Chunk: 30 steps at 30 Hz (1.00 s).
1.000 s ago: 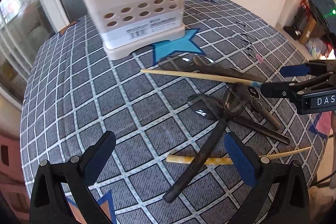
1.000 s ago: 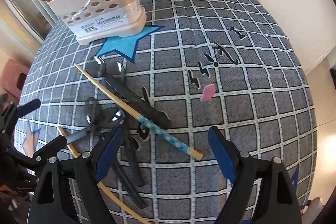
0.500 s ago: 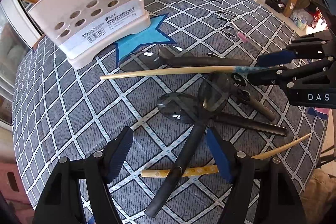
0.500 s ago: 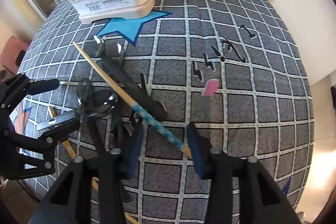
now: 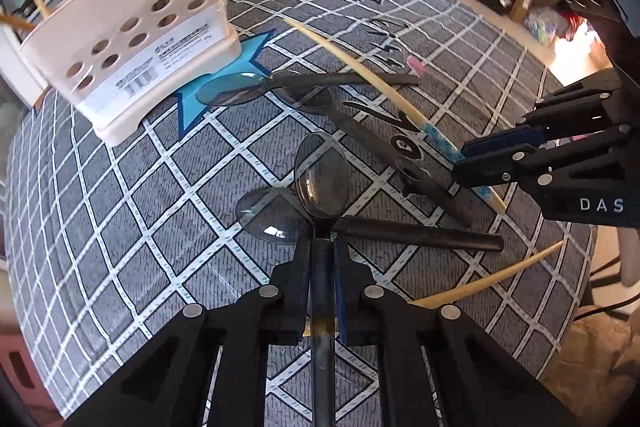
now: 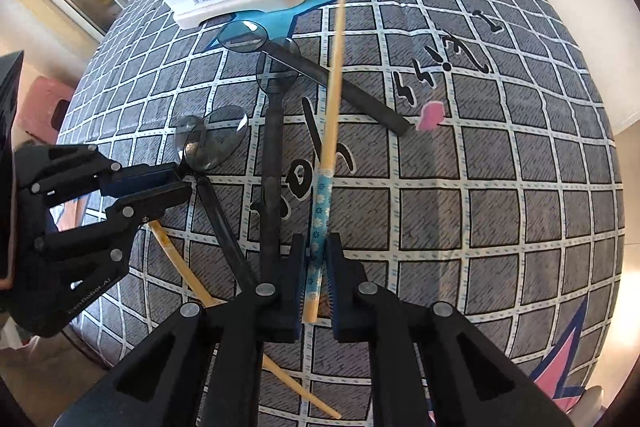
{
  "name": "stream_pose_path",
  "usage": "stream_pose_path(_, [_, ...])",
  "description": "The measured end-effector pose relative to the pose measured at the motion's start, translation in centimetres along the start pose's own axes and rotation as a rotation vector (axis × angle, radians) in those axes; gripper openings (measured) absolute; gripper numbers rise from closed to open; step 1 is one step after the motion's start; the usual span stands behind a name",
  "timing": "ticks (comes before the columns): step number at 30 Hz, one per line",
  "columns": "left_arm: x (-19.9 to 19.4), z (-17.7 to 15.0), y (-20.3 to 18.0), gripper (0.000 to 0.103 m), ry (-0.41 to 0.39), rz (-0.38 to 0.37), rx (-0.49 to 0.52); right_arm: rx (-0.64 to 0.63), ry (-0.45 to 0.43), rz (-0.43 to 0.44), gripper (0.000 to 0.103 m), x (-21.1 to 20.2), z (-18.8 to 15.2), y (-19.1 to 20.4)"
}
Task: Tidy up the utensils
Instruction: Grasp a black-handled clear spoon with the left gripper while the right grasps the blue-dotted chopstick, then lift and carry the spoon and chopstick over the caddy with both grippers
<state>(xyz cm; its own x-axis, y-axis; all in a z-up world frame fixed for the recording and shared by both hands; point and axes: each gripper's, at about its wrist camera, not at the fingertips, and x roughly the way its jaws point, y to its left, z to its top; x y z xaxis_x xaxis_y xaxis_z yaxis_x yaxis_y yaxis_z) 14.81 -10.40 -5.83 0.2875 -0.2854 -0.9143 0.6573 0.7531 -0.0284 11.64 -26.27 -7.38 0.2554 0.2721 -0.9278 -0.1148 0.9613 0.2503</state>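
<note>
The left tongs (image 5: 322, 291) have just been closing and now pinch the dark handle of a smoky translucent plastic spoon (image 5: 322, 175), whose bowl overlaps a second like spoon (image 5: 272, 213) on the tabletop. The right tongs (image 6: 314, 279) have likewise just been closing and now pinch the blue flowered end of a pale wooden chopstick (image 6: 332, 99), which a second ago lay free across the spoon handles between spread pads. Both pieces look secured, so the pickup seems done and carrying is probably next. Further out, two more dark spoons (image 6: 276, 131) and a plain chopstick (image 5: 488, 283) lie on the grey checked tablecloth (image 6: 500, 207). The cream perforated utensil holder (image 5: 136, 43), the likely destination, stands beyond.
</note>
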Motion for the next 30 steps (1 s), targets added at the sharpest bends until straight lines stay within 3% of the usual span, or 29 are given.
stream_pose_path(2, [-0.3, -0.3, 0.8, 0.043, -0.018, -0.01, -0.055, 0.011, -0.017, 0.002, 0.037, -0.3, 0.4, -0.2])
stream_pose_path(3, [-0.3, -0.3, 1.1, 0.043, -0.027, -0.012, -0.072, 0.019, -0.027, 0.005, 0.039, -0.5, 0.8, -0.3])
stream_pose_path(9, [-2.3, -0.7, 3.2, 0.043, -0.112, -0.045, -0.194, 0.122, -0.071, 0.007, 0.04, -0.9, 4.5, -2.2])
stream_pose_path(15, [-4.2, -1.1, 4.6, 0.043, -0.175, -0.043, -0.263, 0.214, -0.053, -0.015, 0.039, 0.9, 8.7, -4.2])
stream_pose_path(19, [-5.6, -1.4, 5.3, 0.043, -0.212, -0.033, -0.277, 0.264, -0.037, -0.002, 0.035, 2.1, 10.3, -5.2])
stream_pose_path(22, [-6.2, -1.2, 5.4, 0.043, -0.235, -0.029, -0.284, 0.234, -0.03, -0.031, 0.03, 2.4, 11.0, -4.8])
stream_pose_path(24, [-6.6, -0.9, 5.5, 0.043, -0.25, -0.029, -0.289, 0.2, -0.019, -0.061, 0.023, 2.6, 11.1, -4.2])
stream_pose_path(26, [-7.0, -0.8, 5.5, 0.043, -0.262, -0.025, -0.293, 0.187, -0.015, -0.079, 0.007, 2.9, 11.3, -3.5])
stream_pose_path(30, [-7.8, -0.6, 5.6, 0.043, -0.291, -0.018, -0.3, 0.179, -0.058, -0.073, 0.007, 2.1, 10.6, -3.1])
